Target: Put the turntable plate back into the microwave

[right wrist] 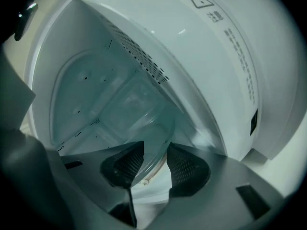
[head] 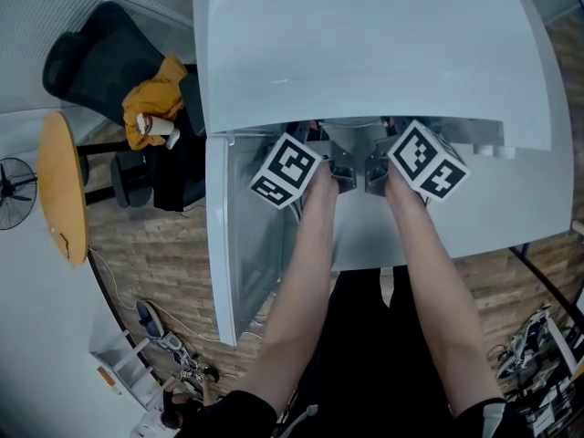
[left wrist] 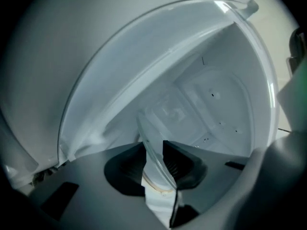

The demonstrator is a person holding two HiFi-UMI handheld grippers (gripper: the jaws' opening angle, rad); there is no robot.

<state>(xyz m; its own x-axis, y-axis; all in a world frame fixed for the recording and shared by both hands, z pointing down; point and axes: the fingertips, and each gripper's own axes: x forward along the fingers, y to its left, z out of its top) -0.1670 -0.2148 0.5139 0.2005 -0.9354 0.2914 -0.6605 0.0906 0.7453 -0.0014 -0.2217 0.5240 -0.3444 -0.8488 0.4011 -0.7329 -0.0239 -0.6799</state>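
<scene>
Glass turntable plate point(right wrist: 139, 111) is inside the microwave point(head: 365, 44) cavity, near rim at frame bottom. Right hand-held gripper point(right wrist: 151, 163) pinches that rim to steady it. Left hand-held gripper point(left wrist: 153, 153) straddles it slack, jaws narrowly apart, probably for release. Can't tell if it's seated.

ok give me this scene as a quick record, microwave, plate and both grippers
microwave: white, seen from above in the head view
door: open, at the picture's left
turntable plate: clear glass, reaching into the cavity, near rim between both grippers' jaws
left gripper: jaws apart, rim between them with a gap at one pad
right gripper: rim between the jaws; whether the pads press on it is unclear
nearby: office chair, round wooden table
</scene>
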